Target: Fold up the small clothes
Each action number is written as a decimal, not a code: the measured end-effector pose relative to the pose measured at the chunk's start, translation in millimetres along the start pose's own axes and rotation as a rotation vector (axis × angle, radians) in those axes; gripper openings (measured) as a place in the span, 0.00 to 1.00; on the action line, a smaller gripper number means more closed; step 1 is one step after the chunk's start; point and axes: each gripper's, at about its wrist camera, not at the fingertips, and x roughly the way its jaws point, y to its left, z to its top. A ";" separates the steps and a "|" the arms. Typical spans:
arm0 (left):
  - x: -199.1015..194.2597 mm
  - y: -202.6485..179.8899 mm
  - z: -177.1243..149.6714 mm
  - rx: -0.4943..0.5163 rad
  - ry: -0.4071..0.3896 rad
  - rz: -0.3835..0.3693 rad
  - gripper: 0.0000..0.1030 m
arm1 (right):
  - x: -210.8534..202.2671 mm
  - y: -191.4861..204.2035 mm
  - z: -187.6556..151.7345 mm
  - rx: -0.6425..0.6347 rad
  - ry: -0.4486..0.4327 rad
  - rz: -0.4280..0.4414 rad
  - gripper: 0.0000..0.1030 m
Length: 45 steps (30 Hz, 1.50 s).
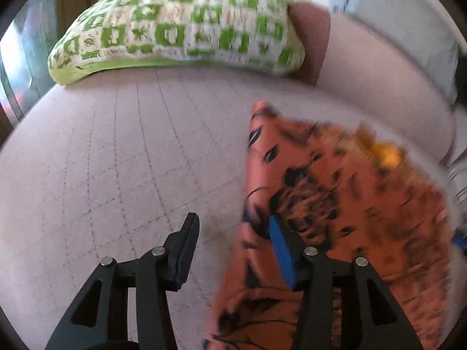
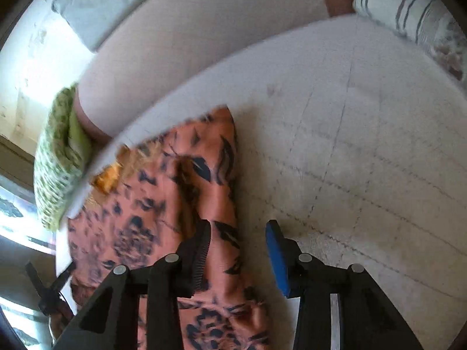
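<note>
Progress: early | garment (image 1: 335, 204) lies lengthwise on sofa (image 1: 116, 160), fold unfinished | left tool (image 1: 233, 242) released | right tool (image 2: 238, 248) released, straddling garment edge

The garment (image 1: 335, 204) is seen in salmon-orange, printed with dark navy leaf and flower shapes, and a yellow-orange patch is shown near its far edge. The cushion (image 1: 181, 26) is patterned in green and white checks, with a plain lime-green underside. The sofa seat (image 1: 116, 145) is covered in pale pinkish quilted fabric crossed by dark stitched lines. A white pillow with grey stripes (image 2: 408, 3) is seen in the right wrist view. Each claw is black, with one blue pad (image 2: 277, 259).
</note>
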 end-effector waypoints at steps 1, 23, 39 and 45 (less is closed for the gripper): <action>-7.6 2.8 0.3 -0.017 -0.036 -0.021 0.49 | -11.1 3.9 -1.6 -0.014 -0.028 0.007 0.59; 54.4 11.9 47.9 -0.019 0.048 0.026 0.45 | 55.0 45.3 -2.7 0.036 0.023 0.249 0.69; -173.0 78.9 -139.4 -0.005 0.074 -0.203 0.69 | -139.4 -25.9 -197.2 -0.116 0.181 0.122 0.72; -179.2 77.1 -202.8 -0.012 0.179 -0.218 0.70 | -141.4 -54.2 -267.8 0.008 0.261 0.206 0.72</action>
